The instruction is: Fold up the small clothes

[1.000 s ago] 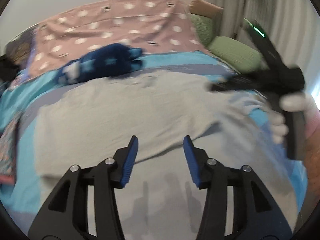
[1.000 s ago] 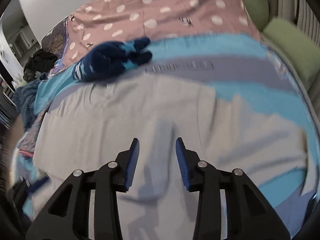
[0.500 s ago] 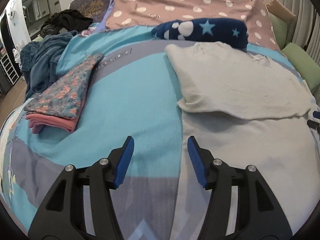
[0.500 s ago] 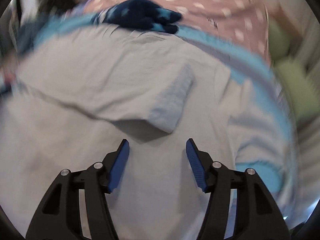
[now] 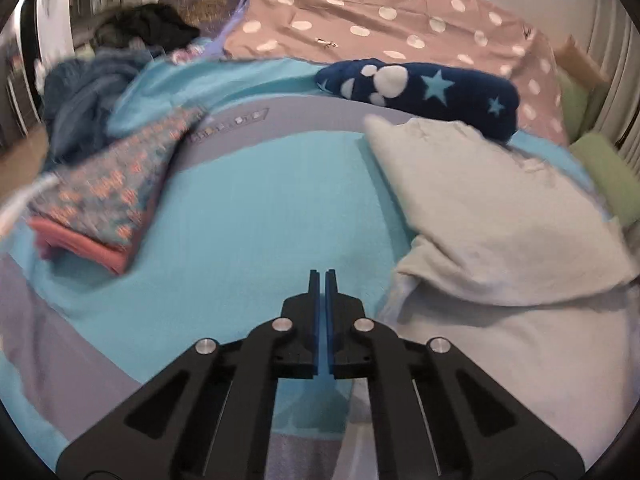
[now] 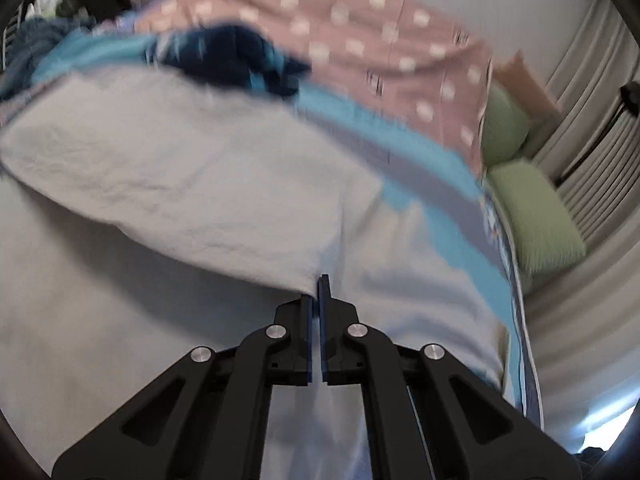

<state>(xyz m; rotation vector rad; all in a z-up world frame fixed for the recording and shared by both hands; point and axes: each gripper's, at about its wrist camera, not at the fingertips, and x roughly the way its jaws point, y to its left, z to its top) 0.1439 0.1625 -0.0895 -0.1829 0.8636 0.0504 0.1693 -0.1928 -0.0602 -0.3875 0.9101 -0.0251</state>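
Although the right gripper [image 6: 318,292] has its fingers drawn almost together, having just been closing, only a corner of the pale grey garment [image 6: 180,168] appears to be pinched between them, at the folded flap's 5 o'clock point. The garment is spread on the bed [image 5: 260,208], with its upper part doubled over the lower. The left gripper [image 5: 319,276] is seen with fingers fully closed over bare turquoise bedspread; no cloth can be made out between them, and the garment's edge lies just beside them, at 3 o'clock.

If a lift is made now, the flap would probably be raised by one corner alone, so that it sags and the fold is skewed. So shallow a pinch may also be lost, since little cloth is caught.

Only the left view shows a folded patterned stack [image 5: 104,208] at 9 o'clock and the navy star fleece [image 5: 420,92] sharply. Only the right view shows the pinched corner and the green cushions [image 6: 536,216] at 3 o'clock.
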